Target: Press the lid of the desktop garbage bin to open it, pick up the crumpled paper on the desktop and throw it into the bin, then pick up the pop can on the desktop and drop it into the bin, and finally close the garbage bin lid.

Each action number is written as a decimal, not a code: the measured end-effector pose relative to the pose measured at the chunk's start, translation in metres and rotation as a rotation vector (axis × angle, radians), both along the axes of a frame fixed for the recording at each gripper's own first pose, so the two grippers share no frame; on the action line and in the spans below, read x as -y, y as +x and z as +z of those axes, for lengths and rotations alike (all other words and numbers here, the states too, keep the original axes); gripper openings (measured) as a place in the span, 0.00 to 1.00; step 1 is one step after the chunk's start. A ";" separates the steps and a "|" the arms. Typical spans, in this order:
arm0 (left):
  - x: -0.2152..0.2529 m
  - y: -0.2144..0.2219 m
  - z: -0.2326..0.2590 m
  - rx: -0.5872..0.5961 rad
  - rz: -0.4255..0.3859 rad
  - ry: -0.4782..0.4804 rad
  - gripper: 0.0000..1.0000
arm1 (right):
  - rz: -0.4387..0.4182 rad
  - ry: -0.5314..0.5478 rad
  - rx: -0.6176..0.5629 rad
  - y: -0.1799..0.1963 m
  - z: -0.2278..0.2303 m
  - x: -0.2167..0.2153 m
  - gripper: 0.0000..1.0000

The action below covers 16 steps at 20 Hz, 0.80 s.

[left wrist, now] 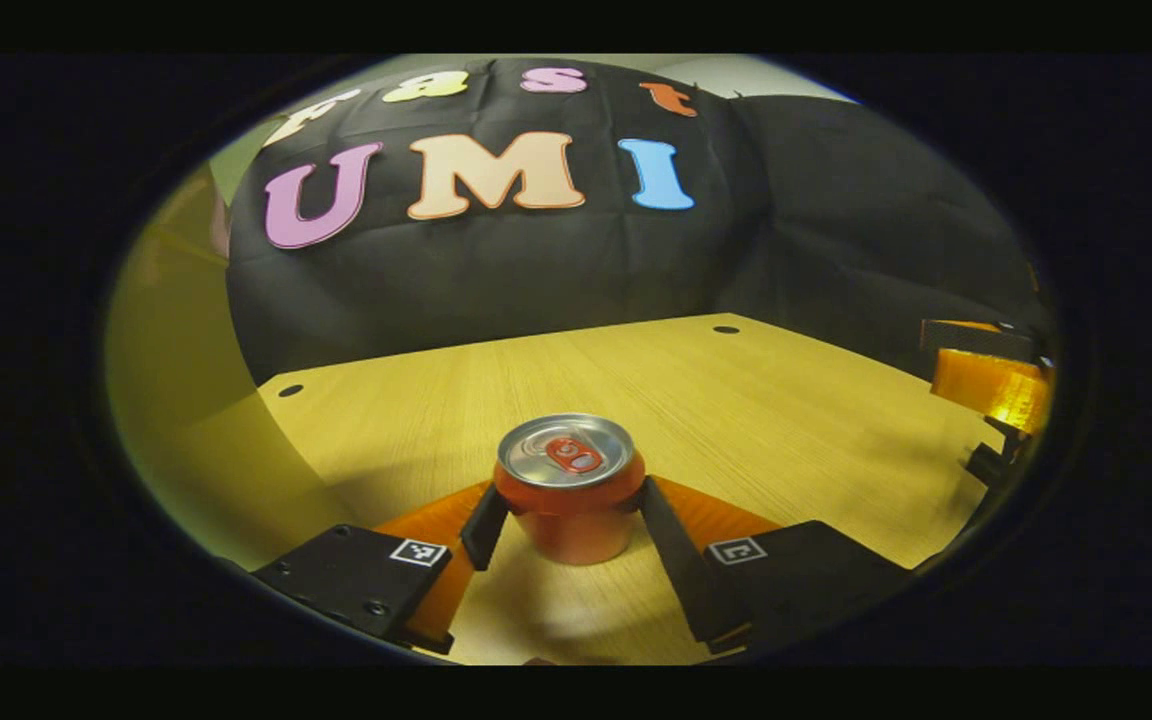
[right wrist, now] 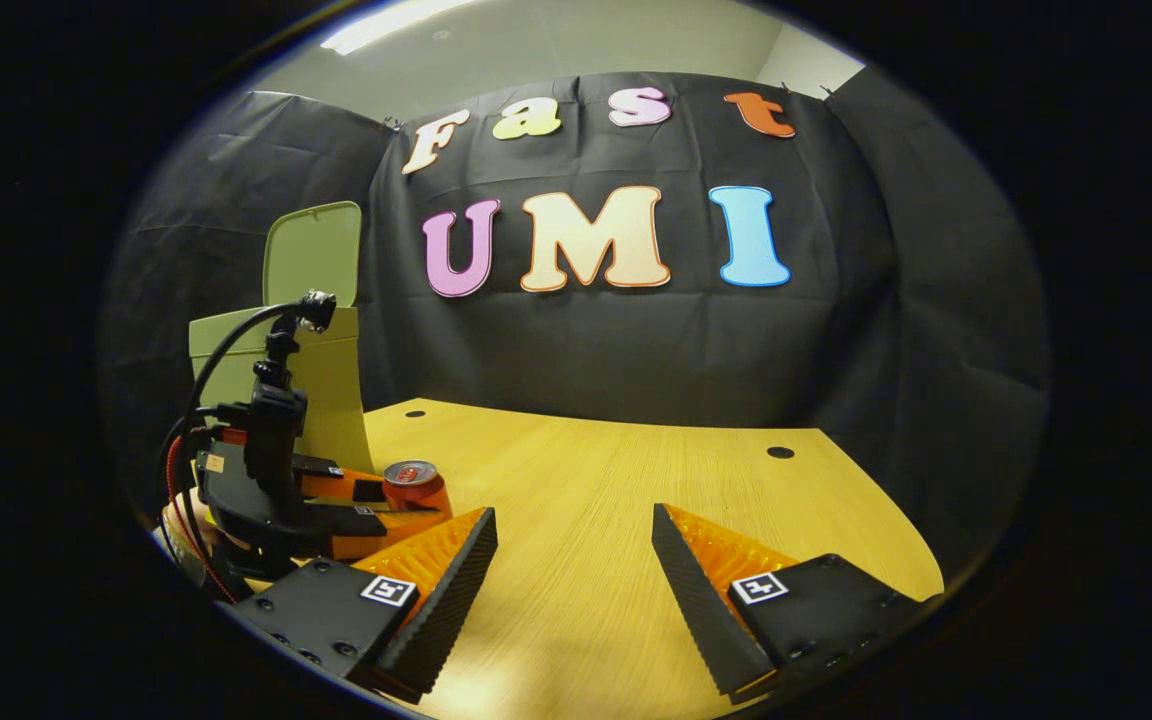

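Both fingers of the left gripper (left wrist: 568,520) are pressed against the upright can (left wrist: 569,487) on the table (left wrist: 736,400) (beside the open-lidded bin (right wrist: 321,330)); the right gripper (right wrist: 574,545) is held open.

Left gripper view low over the desktop (left wrist: 756,400), close on the pop can (left wrist: 569,487), facing the back cloth, right gripper view farther off at its right, same facing, both sharing can (right wrist: 414,485), desktop (right wrist: 616,470), cloth
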<state>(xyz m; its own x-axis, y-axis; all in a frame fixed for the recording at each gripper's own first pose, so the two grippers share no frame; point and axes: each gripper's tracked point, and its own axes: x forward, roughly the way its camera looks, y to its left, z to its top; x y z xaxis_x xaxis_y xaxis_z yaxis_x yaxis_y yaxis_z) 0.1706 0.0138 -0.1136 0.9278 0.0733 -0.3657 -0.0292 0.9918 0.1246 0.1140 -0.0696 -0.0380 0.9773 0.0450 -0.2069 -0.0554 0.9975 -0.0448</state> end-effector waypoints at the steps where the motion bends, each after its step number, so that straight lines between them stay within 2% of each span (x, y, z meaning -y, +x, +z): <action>1: -0.001 0.002 0.000 0.000 0.002 -0.003 0.79 | -0.003 -0.004 -0.003 0.000 -0.001 0.002 0.98; 7: 0.004 -0.004 0.029 0.025 -0.015 -0.001 0.78 | 0.001 0.000 -0.002 -0.001 -0.002 0.000 0.99; 12: 0.042 -0.027 0.098 0.087 -0.113 -0.003 0.78 | -0.027 0.006 -0.010 -0.007 0.000 0.007 0.99; 16: 0.073 -0.039 0.157 0.131 -0.204 -0.062 0.78 | -0.041 0.013 0.011 -0.013 0.007 0.011 0.98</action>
<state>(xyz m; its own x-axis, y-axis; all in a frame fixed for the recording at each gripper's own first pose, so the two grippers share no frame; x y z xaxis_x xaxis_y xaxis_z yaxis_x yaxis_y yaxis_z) 0.1317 -0.0597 0.0435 0.9609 -0.1394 -0.2394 0.1605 0.9845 0.0712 0.1008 -0.0807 -0.0308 0.9807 0.0075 -0.1955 -0.0139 0.9994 -0.0317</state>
